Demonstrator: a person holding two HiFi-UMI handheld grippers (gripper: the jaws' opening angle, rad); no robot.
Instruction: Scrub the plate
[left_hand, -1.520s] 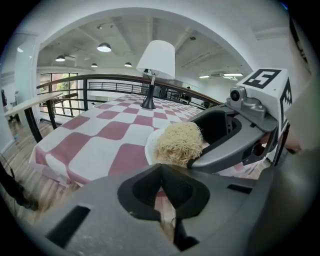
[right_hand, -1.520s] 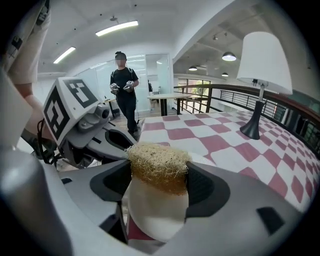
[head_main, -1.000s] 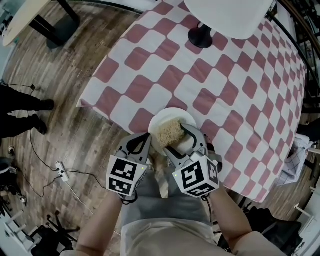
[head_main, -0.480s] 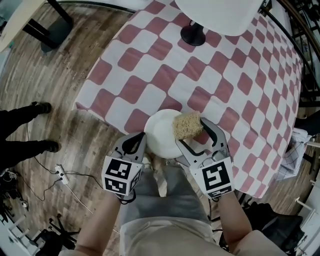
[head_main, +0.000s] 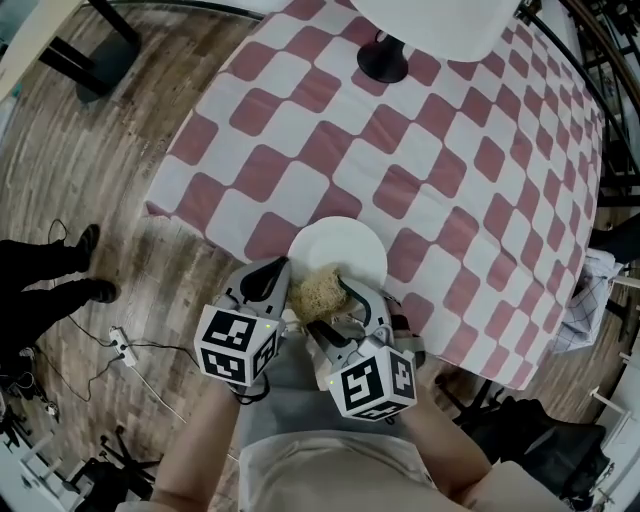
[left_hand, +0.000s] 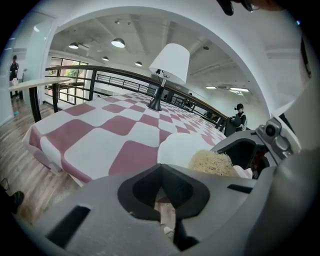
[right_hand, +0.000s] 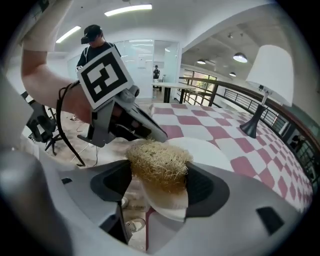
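White round plate (head_main: 345, 250): at the near edge of the tabletop (head_main: 420, 150), which is covered in a red-and-white checked cloth. The plate's near part juts past that edge, over the wooden plank floor (head_main: 100, 150).

Tan fibrous scouring pad (head_main: 318, 290): pressed on the plate's near-left part, overlapping the rim.

Right tongs (head_main: 330, 305): closed on the scouring pad, one jaw on each side of it. The plate's rim shows below the pad.

Left tongs (head_main: 272, 280): at the plate's left rim, jaws drawn together with only a thin slit between the pads. They appear to pinch the rim, though the contact itself sits behind the tongs' body.

Table lamp (head_main: 382, 62): black round base and white shade, at the far side of the tabletop, well apart from the plate.

Bystander's dark legs and shoes (head_main: 50, 270): on the floor to the left.
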